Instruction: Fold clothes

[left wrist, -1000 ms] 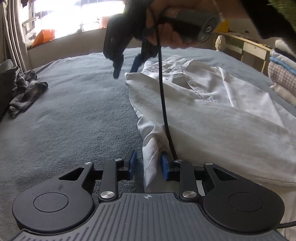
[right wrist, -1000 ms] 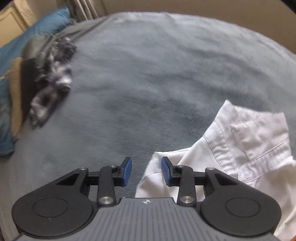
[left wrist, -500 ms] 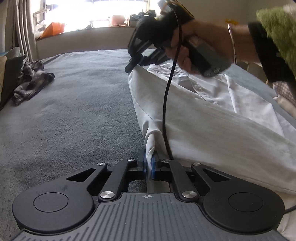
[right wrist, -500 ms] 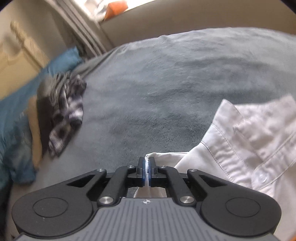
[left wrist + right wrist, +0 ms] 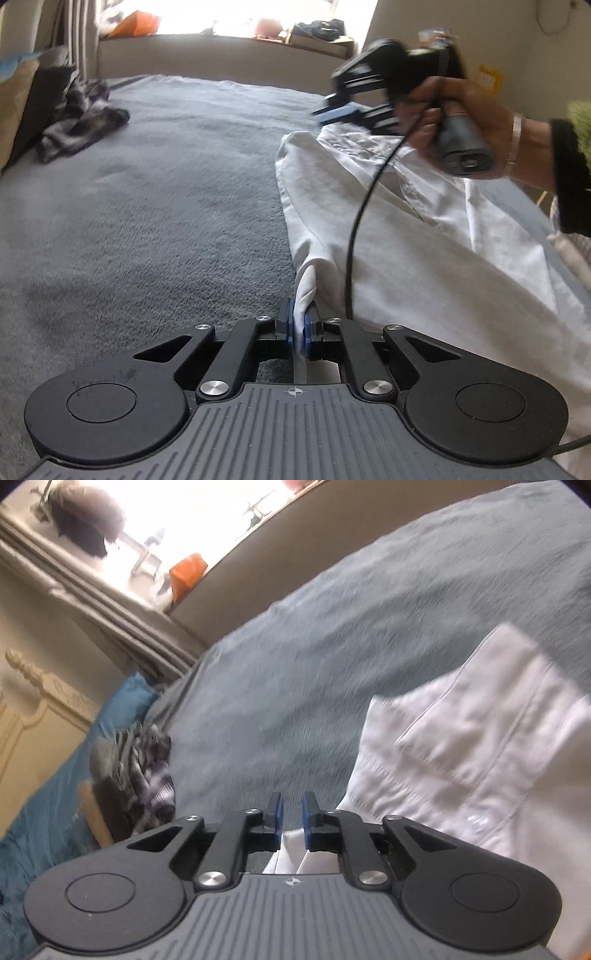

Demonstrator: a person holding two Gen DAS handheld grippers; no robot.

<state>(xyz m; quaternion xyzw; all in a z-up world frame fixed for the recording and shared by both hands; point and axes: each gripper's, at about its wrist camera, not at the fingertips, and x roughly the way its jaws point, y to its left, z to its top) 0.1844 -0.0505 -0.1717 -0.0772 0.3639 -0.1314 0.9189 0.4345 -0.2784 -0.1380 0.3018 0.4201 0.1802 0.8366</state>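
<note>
Left gripper [image 5: 300,325] fingers pinch the white shirt [image 5: 406,266]; right gripper [image 5: 291,814] fingers opening, seemingly empty; no legible writing.

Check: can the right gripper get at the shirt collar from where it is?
Probably yes. The right gripper hangs beside the white shirt, its collar just ahead, uncovered; its jaws are opening, pads clear of cloth.

Daylight floods in from a blown-out window [image 5: 258,16] at twelve o'clock, glaring white. The grey bedcover [image 5: 147,206] is evenly lit, with soft shadows. Motion blur smears the right wrist view, especially the white shirt [image 5: 480,746]. Fisheye distortion bends and darkens the edges.
</note>
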